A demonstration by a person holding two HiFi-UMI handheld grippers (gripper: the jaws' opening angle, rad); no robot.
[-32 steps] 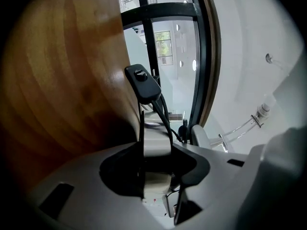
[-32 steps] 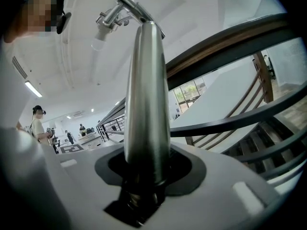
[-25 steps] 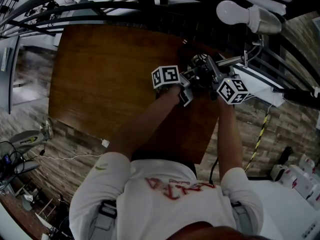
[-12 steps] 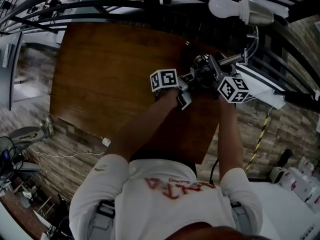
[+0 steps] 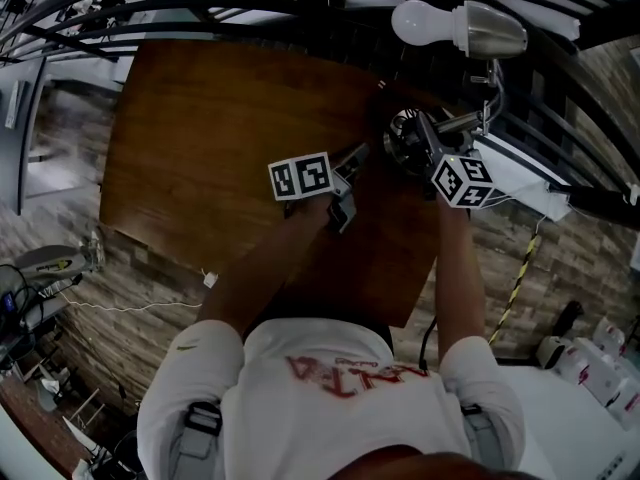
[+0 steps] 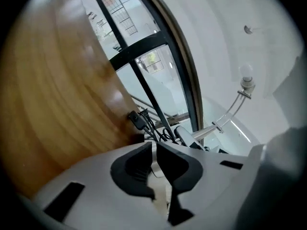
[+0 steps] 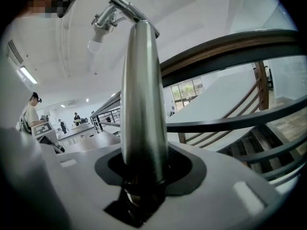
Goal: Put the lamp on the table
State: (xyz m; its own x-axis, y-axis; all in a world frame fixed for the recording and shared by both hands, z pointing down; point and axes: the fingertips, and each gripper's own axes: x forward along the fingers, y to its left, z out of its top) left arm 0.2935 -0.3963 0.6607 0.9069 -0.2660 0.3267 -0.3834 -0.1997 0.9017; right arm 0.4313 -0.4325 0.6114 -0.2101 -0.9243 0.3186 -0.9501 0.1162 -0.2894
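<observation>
Head view: the left gripper (image 5: 350, 161) has drawn leftward off the brushed-steel desk lamp with a white bulb (image 5: 488, 30). The lamp's base appears to rest at the far right edge of the brown wooden table (image 5: 200, 138).

Left gripper view: its jaws have just been closing and are nearly together on nothing (the lamp stands off to the right).

Right gripper view: the right gripper (image 7: 144, 176) clamps the lamp's stem, so only its release seems left.

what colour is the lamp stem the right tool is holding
Silver, brushed metal; the lamp stem shows best in the right gripper view.
</observation>
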